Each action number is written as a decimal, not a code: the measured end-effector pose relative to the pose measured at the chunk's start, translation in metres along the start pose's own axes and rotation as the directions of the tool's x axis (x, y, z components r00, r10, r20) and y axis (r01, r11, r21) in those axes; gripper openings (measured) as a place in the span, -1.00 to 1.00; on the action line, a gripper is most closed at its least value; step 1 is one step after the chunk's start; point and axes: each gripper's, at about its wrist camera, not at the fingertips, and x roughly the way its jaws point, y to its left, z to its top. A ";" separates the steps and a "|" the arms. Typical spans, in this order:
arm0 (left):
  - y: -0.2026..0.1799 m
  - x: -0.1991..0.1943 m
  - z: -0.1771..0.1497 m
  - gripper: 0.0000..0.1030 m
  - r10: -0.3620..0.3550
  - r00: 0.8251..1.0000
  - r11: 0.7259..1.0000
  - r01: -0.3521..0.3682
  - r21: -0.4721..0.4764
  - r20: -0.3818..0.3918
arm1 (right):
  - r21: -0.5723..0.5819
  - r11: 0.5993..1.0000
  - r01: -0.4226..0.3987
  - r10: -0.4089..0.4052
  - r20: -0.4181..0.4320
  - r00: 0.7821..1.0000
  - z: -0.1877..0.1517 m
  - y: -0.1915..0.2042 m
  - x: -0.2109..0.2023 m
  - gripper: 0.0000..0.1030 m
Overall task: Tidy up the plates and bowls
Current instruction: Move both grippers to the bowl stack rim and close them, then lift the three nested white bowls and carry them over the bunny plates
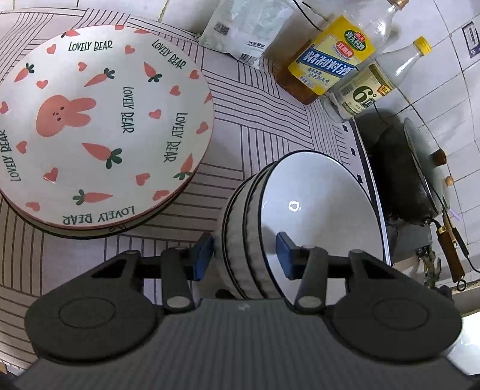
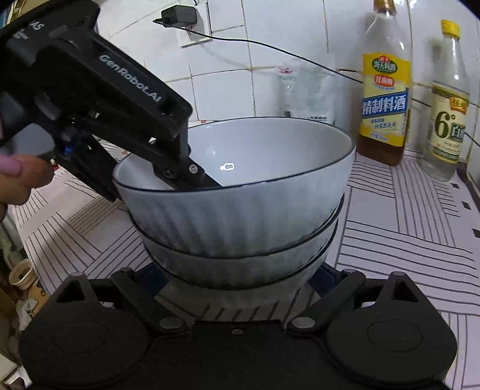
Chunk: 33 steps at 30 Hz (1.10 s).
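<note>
A stack of white ribbed bowls with dark rims [image 1: 312, 210] [image 2: 240, 216] stands on the striped counter. My left gripper [image 1: 244, 255] is open, its jaws astride the top bowl's near wall, one pad inside [image 1: 285, 252] and one outside [image 1: 204, 252]. It also shows in the right wrist view [image 2: 99, 99], reaching into the bowl from the left. My right gripper [image 2: 240, 279] is open, with its jaws at either side of the stack's base. A stack of white plates [image 1: 99, 129] printed with carrots and a pink rabbit lies to the left of the bowls.
A cooking wine bottle [image 1: 330, 57] [image 2: 385, 90], a vinegar bottle [image 1: 369, 87] [image 2: 448, 108] and a white pouch [image 1: 240, 27] stand by the tiled wall. A black wok with a glass lid [image 1: 414, 174] sits to the right. A cable [image 2: 270, 49] runs along the wall.
</note>
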 end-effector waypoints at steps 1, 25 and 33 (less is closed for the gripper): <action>0.000 0.000 0.000 -0.16 -0.002 1.000 1.000 0.002 -0.004 0.002 | -0.003 1.000 -0.005 0.005 0.001 1.000 -0.001 0.002 -0.002 0.89; -0.007 -0.007 -0.014 -0.20 0.026 0.997 0.999 -0.028 0.040 0.069 | 0.001 1.000 0.031 -0.031 -0.018 0.999 -0.001 0.010 0.000 0.86; -0.017 -0.011 -0.020 -0.21 0.043 0.997 0.992 -0.050 0.117 0.064 | -0.011 0.999 0.043 -0.043 0.004 0.999 -0.010 0.016 -0.011 0.86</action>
